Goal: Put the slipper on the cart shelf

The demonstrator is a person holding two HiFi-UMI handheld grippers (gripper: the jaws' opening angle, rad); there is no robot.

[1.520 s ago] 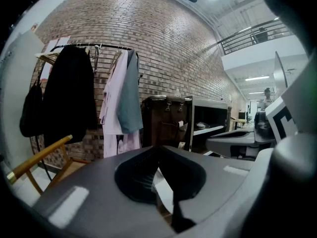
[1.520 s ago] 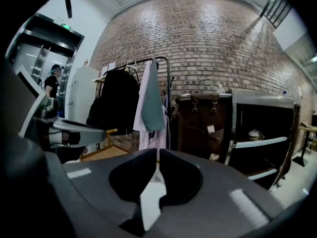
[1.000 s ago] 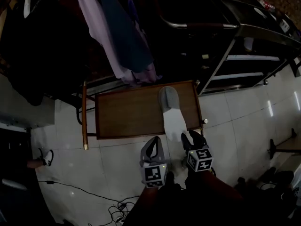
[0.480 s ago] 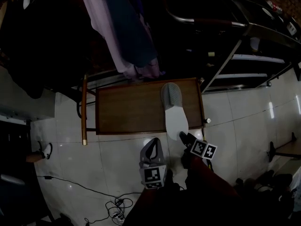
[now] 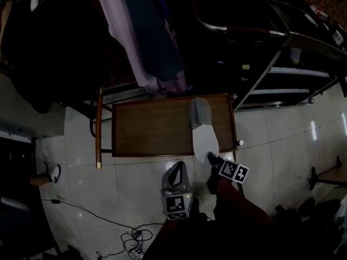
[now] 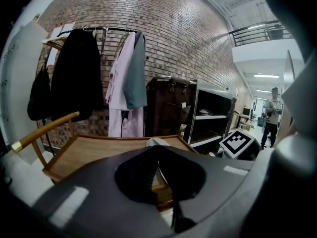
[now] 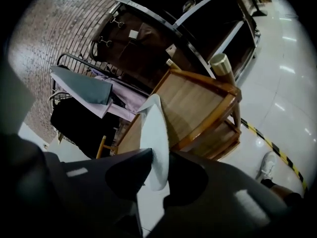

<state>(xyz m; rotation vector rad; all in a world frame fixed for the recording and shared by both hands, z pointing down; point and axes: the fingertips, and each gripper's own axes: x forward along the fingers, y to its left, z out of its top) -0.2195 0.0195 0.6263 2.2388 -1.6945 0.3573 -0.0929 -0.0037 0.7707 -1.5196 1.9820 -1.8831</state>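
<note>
The right gripper [image 5: 212, 158] is closing its jaws on the overhanging heel end of the pale slipper [image 5: 201, 124] lying on the wooden cart shelf [image 5: 146, 130], likely light, soft and best pinched at that sole edge, while the left gripper [image 5: 175, 169] is hanging closed and empty.

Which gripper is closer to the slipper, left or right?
Right. The right gripper has the slipper heel between its closing jaws, at the cart near edge. The left gripper sits left of the heel, clear of it.
</note>
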